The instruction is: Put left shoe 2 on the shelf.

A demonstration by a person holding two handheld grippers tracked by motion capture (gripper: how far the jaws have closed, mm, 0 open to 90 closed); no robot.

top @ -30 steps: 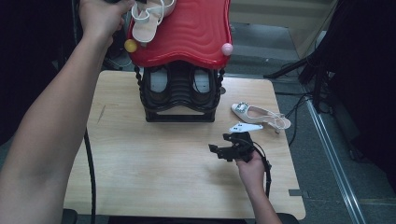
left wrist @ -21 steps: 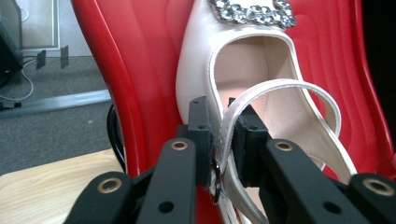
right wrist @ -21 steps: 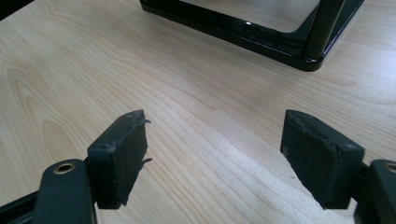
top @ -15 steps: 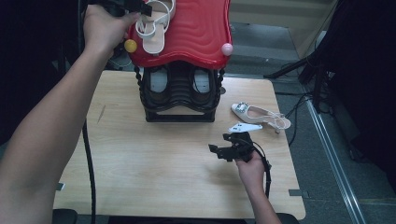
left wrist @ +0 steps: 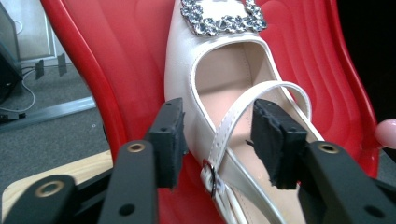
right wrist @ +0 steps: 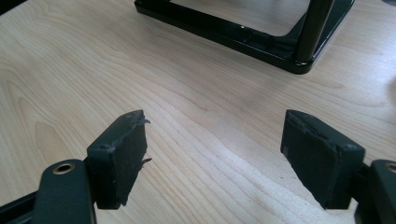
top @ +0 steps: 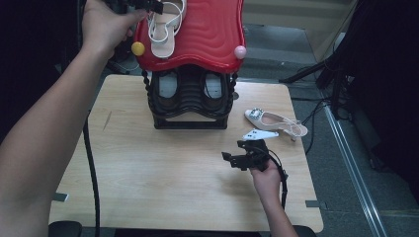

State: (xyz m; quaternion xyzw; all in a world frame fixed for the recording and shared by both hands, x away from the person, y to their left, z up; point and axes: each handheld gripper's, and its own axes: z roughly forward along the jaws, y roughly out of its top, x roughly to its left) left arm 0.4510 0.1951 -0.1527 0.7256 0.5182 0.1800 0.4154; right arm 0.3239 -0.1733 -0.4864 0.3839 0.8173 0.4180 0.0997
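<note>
The white shoe lies on the red top shelf of the shoe rack, toe with its sparkly buckle pointing away from the left gripper. In the left gripper view its fingers stand apart on either side of the heel end; they have just been opening, and the pads no longer press on the shoe, though the ankle strap and part of the heel sit between them. I judge the placing of this shoe as done, with only the hand's pull-back left.

Its mate, the second white shoe, lies on the bench to the right of the rack, near the right gripper. That gripper rests low over bare wood, fingers wide apart and holding nothing. A darker pair already sits in the rack's lower black shelf. What remains, it seems, is fetching the second shoe and setting it up beside the first.
</note>
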